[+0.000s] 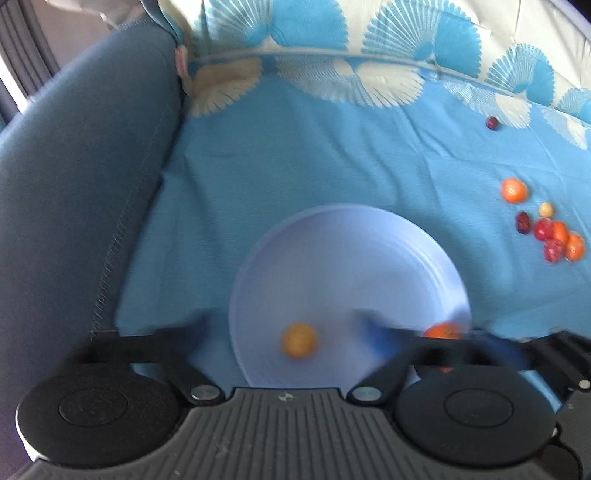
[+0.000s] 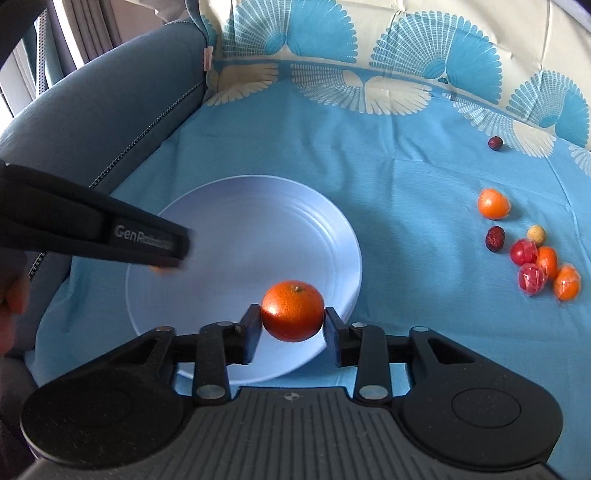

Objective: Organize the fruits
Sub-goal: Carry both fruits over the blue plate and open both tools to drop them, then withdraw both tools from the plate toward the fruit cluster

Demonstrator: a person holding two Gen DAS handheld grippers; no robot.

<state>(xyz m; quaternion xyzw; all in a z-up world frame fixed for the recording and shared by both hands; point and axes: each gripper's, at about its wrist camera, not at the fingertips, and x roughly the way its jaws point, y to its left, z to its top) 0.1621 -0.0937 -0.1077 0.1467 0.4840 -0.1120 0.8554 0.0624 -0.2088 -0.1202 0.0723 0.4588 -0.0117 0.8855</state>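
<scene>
A pale blue plate (image 2: 229,206) lies on the blue cloth; it also shows in the left wrist view (image 1: 332,251). My right gripper (image 2: 293,325) is shut on a mandarin (image 2: 293,311) and holds it over the plate's near right rim. My left gripper (image 1: 284,325) is open above the plate, its fingers blurred. A small orange fruit (image 1: 299,340) lies on the plate between them. In the right wrist view the left gripper (image 2: 177,254) reaches in from the left and hides most of that fruit (image 2: 159,269). The held mandarin (image 1: 442,331) shows by the left gripper's right finger.
A cluster of wrapped red and orange fruits (image 2: 543,269) lies on the cloth at the right, with an orange (image 2: 493,204), a red date (image 2: 494,239) and a lone dark date (image 2: 495,143) further back. A grey-blue sofa arm (image 2: 92,122) rises at the left. A patterned cushion (image 2: 369,33) stands behind.
</scene>
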